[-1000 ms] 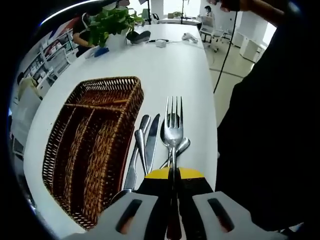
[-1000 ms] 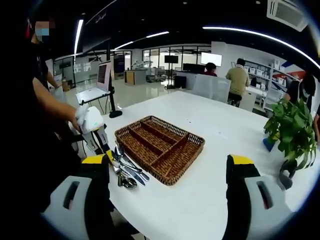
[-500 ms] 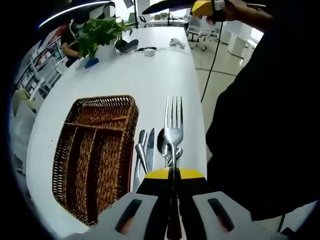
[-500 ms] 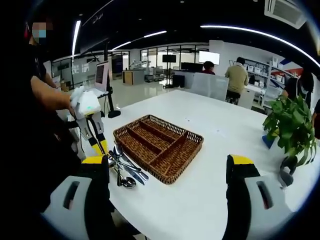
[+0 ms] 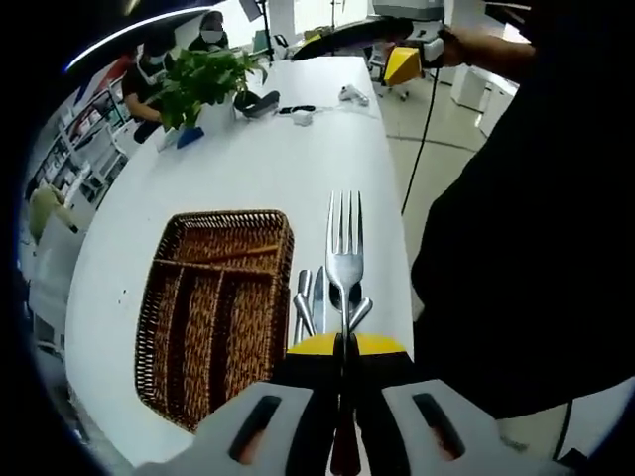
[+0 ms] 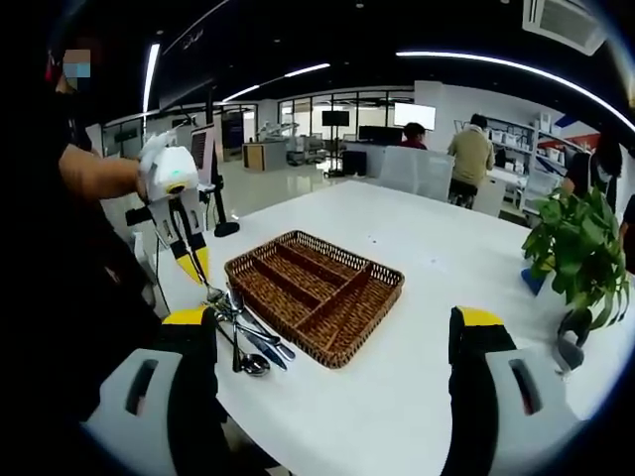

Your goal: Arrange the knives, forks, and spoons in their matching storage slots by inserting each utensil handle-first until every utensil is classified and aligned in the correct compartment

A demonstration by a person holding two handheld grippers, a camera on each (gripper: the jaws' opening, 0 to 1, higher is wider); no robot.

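My left gripper (image 5: 344,349) is shut on a silver fork (image 5: 344,243), whose tines point away from the camera above the white table (image 5: 298,149). Beside the fork's handle a pile of knives and spoons (image 5: 316,302) lies on the table, right of the brown wicker tray (image 5: 213,307) with its long slots. In the right gripper view the left gripper (image 6: 191,266) hangs over the pile of utensils (image 6: 248,337) with the fork (image 6: 205,285) pointing down, left of the tray (image 6: 316,288). My right gripper (image 6: 332,342) stands open, well back from the tray.
A potted plant (image 5: 203,79) and small devices stand at the table's far end. The plant (image 6: 580,258) shows at the right in the right gripper view. A person in dark clothes stands at the table's edge by the pile. Other people stand in the room behind.
My left gripper has risen with the fork, so the tray and pile look smaller and farther below. The right gripper has held nearly still.
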